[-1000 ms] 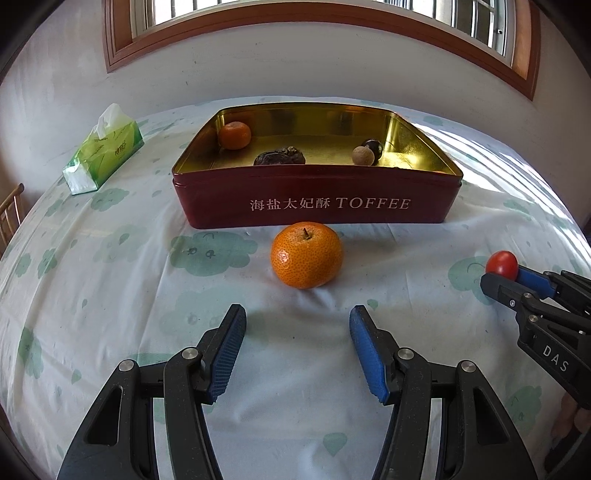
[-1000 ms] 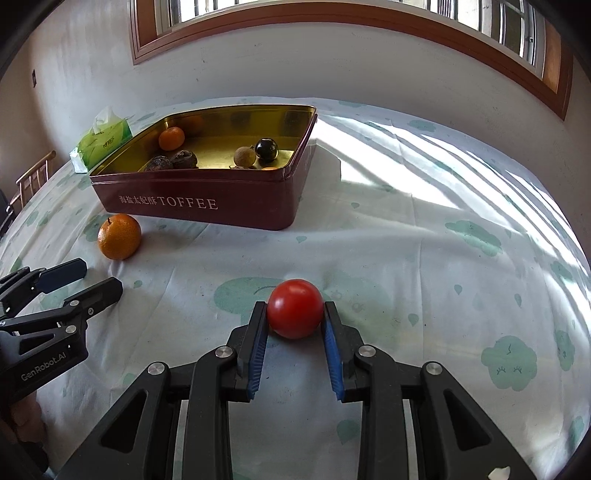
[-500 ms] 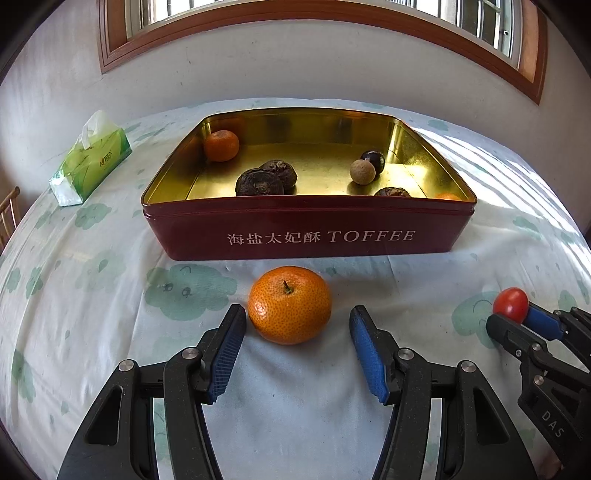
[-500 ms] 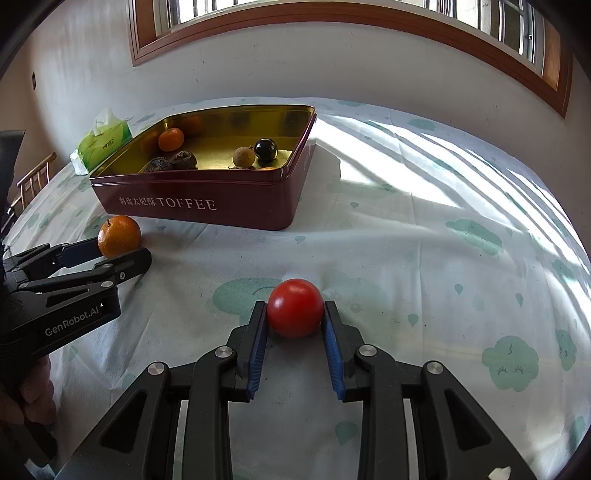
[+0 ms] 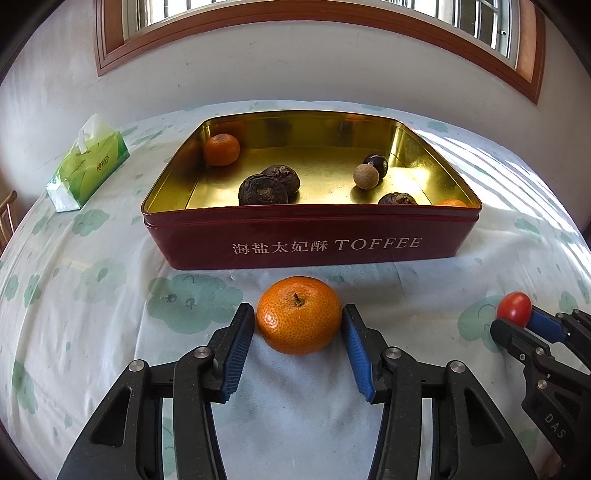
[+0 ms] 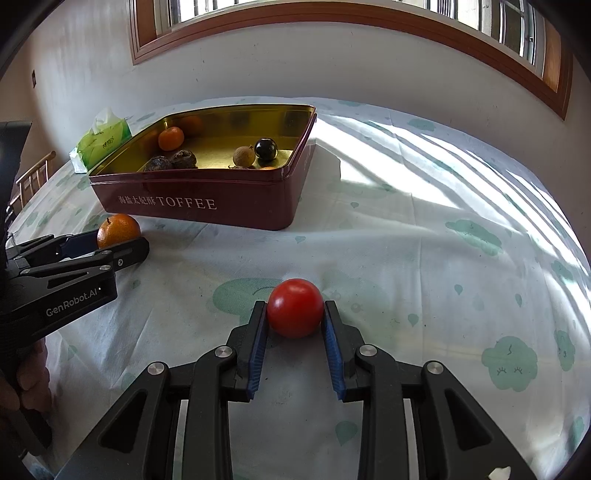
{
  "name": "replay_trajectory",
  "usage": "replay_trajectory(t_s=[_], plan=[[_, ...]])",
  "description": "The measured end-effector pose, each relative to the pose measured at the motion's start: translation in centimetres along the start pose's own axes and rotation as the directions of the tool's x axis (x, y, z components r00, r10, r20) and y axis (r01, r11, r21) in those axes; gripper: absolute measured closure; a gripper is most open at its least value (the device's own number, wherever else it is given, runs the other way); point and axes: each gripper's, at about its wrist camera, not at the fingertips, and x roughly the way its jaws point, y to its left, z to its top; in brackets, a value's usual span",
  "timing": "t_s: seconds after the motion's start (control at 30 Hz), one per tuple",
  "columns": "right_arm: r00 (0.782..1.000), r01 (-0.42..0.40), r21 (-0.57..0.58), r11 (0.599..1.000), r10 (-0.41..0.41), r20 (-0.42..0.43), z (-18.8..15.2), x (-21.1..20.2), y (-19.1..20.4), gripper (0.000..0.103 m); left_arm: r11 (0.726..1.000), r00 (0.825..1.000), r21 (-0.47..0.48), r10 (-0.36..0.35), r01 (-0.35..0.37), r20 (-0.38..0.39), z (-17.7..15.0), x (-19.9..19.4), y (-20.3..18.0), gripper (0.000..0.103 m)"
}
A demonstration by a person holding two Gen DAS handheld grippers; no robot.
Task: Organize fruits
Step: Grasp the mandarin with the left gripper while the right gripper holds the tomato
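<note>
An orange mandarin (image 5: pixel 298 314) lies on the tablecloth in front of the red toffee tin (image 5: pixel 314 242). My left gripper (image 5: pixel 298 325) is open, its blue pads on either side of the mandarin with small gaps. My right gripper (image 6: pixel 294 319) is shut on a red tomato (image 6: pixel 294 312) low over the cloth; the tomato also shows in the left wrist view (image 5: pixel 514 309). From the right wrist view the mandarin (image 6: pixel 119 229) sits at the left gripper's tips (image 6: pixel 110 247), left of the tin (image 6: pixel 207 201). The tin holds a small mandarin (image 5: pixel 221 149), dark water chestnuts (image 5: pixel 263 190) and a longan (image 5: pixel 366 176).
A green tissue pack (image 5: pixel 88 164) lies on the table left of the tin. A wall with a wooden window frame (image 5: pixel 258 33) stands behind the table. A chair back (image 6: pixel 33 179) shows at the far left. Sunlit cloth (image 6: pixel 443 206) spreads right of the tin.
My left gripper has moved forward until its open fingers straddle the mandarin, and the tin looks nearer. My right gripper has kept hold of the tomato and stayed put.
</note>
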Motion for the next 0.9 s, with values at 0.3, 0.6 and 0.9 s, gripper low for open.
replay_trajectory(t_s=[0.3, 0.6, 0.9], plan=[[1.000, 0.008, -0.007, 1.000, -0.008, 0.000, 0.0, 0.1, 0.0, 0.075, 1.000, 1.000, 0.022, 0.007, -0.007, 0.006, -0.7, -0.8, -0.2, 0.060], [1.000, 0.013, -0.013, 1.000, -0.013, 0.000, 0.1, 0.1, 0.1, 0.076, 0.999, 1.000, 0.030, 0.017, -0.017, 0.007, -1.5, -1.4, -0.4, 0.060], [1.000, 0.019, -0.015, 1.000, -0.019, -0.001, 0.1, 0.1, 0.2, 0.076, 0.999, 1.000, 0.043, 0.026, -0.026, 0.009, -2.1, -1.8, -0.6, 0.060]])
